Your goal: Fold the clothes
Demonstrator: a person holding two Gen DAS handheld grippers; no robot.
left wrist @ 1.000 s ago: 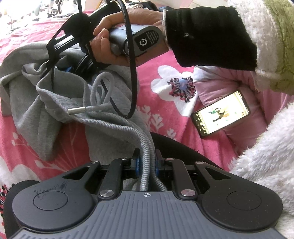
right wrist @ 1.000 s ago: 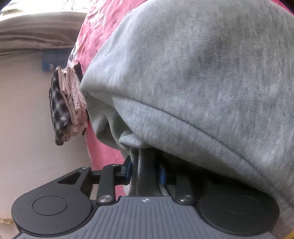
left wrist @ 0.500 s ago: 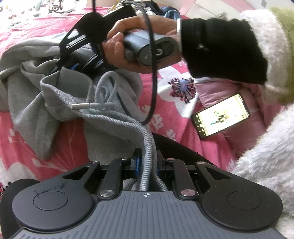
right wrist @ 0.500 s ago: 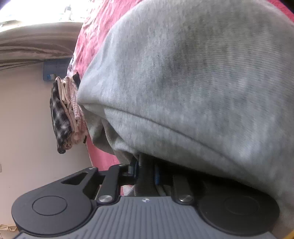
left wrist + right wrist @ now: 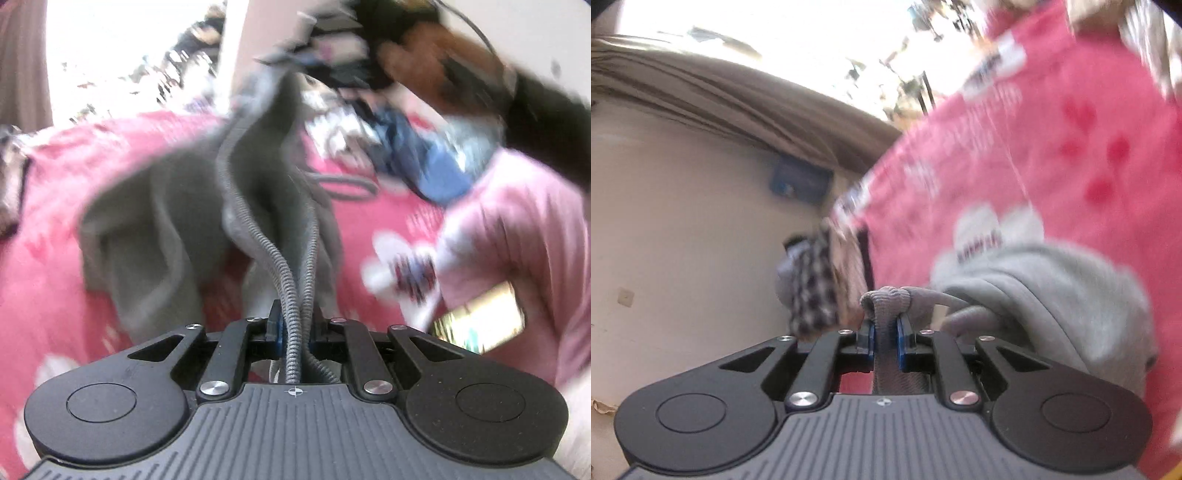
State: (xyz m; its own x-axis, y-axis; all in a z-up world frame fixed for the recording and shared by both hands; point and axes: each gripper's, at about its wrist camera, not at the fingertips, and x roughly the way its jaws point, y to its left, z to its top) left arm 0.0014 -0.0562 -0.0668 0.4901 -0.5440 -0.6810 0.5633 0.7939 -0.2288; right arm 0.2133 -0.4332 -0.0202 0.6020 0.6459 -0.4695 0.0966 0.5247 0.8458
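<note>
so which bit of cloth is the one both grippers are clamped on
The grey hoodie: left gripper pinches its ribbed edge, right gripper its bunched hem. The checked cloth hangs free.

soft grey knit garment point(image 5: 155, 206), ribbed hem point(image 5: 291, 332).

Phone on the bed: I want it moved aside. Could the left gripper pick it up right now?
Probably not: the left gripper is shut on the grey garment. The phone lies uncovered nearby.

A bed point(image 5: 1052, 155) covered by a pink flowered sheet is seen against a plain beige wall point(image 5: 676, 229). Brownish curtains point(image 5: 738, 92) are gathered beside a window point(image 5: 798, 40), through which strong, overexposed daylight is admitted.
</note>
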